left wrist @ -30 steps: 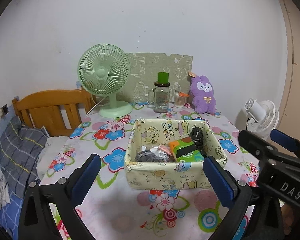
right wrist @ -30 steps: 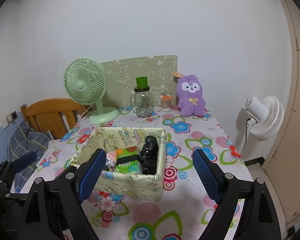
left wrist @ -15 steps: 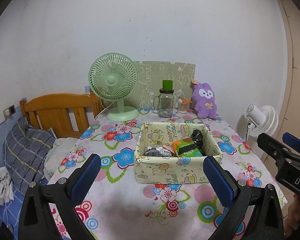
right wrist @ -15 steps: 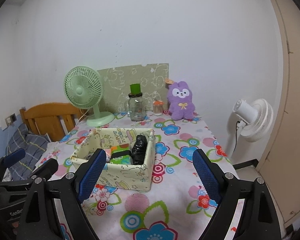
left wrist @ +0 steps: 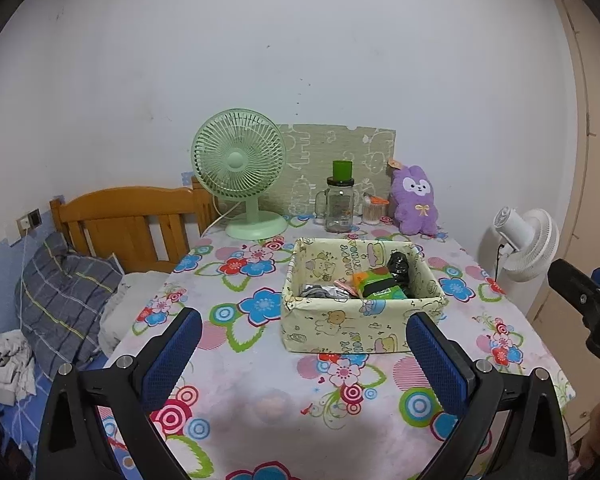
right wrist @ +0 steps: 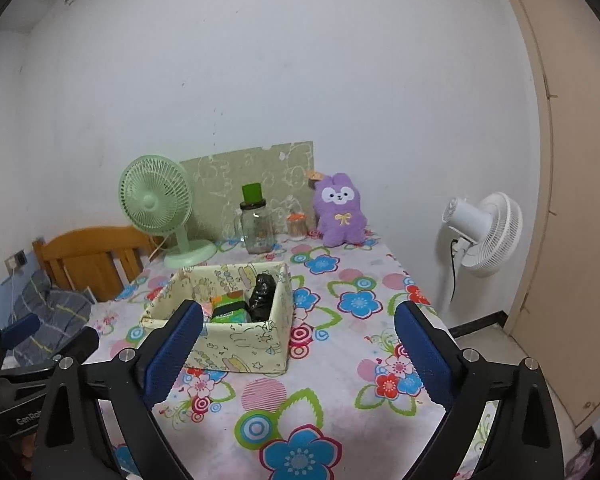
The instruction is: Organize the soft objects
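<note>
- The left gripper [left wrist: 300,354] hangs empty over the near table edge, jaws spread wide; the right gripper [right wrist: 298,354] likewise gapes, holding nothing.
- The fabric basket [left wrist: 364,332] sits mid-table with a green pack [left wrist: 378,285], a black bundle [left wrist: 398,266] and grey cloth [left wrist: 320,292] inside.
- The purple plush [left wrist: 415,202] stands by the wall, apparently the one soft thing left out.
- To fetch it well, reach past the glass jar [left wrist: 340,210], pinching the plush's body.

Reading "GenRo", cut off, in pale letters on the black body of the left gripper [right wrist: 52,334], down and left of the basket [right wrist: 240,344]. Also carrying printed cartoon lettering along the basket's inner back wall, too blurred to make out. Nothing else legible.
</note>
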The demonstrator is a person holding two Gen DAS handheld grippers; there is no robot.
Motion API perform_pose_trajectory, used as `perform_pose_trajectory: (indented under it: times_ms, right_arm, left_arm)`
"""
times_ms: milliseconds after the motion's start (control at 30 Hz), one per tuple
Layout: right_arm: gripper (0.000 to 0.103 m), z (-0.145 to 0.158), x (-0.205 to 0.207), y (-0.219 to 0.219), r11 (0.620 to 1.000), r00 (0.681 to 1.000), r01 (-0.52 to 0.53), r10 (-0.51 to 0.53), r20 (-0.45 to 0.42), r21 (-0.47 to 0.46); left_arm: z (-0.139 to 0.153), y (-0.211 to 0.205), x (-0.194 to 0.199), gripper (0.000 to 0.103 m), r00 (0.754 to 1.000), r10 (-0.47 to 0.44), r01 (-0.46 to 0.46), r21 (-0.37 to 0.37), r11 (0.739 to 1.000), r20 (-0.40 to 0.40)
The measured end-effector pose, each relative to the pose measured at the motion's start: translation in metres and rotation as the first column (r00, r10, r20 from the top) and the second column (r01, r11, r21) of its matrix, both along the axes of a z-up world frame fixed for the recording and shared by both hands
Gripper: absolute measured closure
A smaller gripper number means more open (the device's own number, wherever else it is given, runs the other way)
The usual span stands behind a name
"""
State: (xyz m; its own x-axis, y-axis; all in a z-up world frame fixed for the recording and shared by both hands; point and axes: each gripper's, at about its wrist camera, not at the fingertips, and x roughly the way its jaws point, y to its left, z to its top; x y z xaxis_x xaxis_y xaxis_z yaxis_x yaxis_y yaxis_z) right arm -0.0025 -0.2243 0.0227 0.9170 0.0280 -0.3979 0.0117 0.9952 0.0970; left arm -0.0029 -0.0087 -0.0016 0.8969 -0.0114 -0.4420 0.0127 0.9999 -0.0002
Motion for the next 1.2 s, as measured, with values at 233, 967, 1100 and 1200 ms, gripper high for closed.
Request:
perform_pose_trajectory:
  times_ms: [233, 967, 1100, 1200]
  right_arm:
    - [0.000, 0.0005, -0.0040, -0.0007, 1.000, 1.000, -0.015, 0.015, 0.019, 0.002]
    - [0.000, 0.0006, -0.0009, 0.0001, 0.999, 0.999, -0.036, 0.036, 0.017, 0.014]
    - [0.000, -0.0002, -0.0005, -0.0016, 0.999, 0.999, -0.042, 0.042, 0.018, 0.012]
    - [0.000, -0.0003, 0.0004, -0.0016, 0.999, 0.999, -0.040, 0.040, 0.016, 0.007]
  left_arm:
    - [0.0016, -0.0010, -0.0031, 0.000, 1.000, -0.007, 0.007, -0.004, 1.000, 0.007]
    - [0.0019, 0.0007, -0.0033, 0.000, 1.000, 0.013, -0.013, -0.022, 1.000, 0.009]
    - [0.0027, 0.0018, -0.0034, 0.000, 1.000, 0.017, -0.017, -0.034, 0.999, 0.012]
    - [0.0031, 0.0018, -0.0049, 0.000, 1.000, 0.015, -0.014, -0.034, 0.999, 0.020]
